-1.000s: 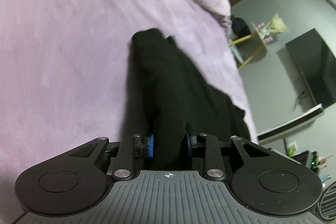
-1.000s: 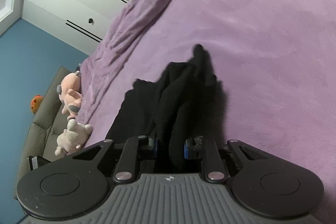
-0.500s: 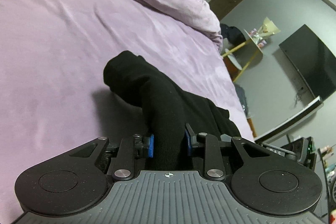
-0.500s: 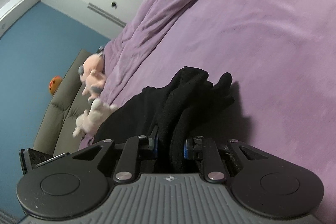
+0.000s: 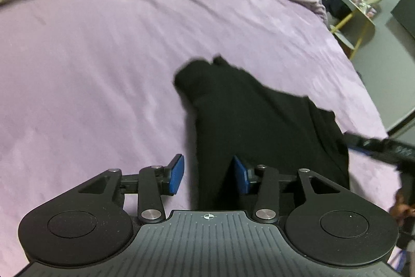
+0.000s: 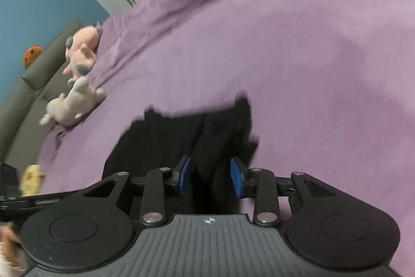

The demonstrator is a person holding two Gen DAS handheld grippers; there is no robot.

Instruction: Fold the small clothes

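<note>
**Black garment loose between both grippers on the purple bed**

A small black knit garment (image 5: 254, 121) lies on the soft purple bedspread (image 5: 103, 69), doubled over into a thick, uneven slab with a rounded folded end farthest from the camera and a jagged, stepped edge on its right side. The fabric is matte and dark enough that its creases barely show; in the right wrist view it is blurred.

The left gripper (image 5: 208, 173) has just been opening: its blue pads (image 5: 177, 174) stand apart with a strip of the cloth running between them, purple bedspread showing between the left pad and the cloth. The right gripper (image 6: 210, 175) has likewise just been opening, cloth between its blue pads, seemingly unpinched.

A pale plush toy (image 6: 72, 103) and a pink plush toy (image 6: 81, 51) sit at the bed's edge.
</note>
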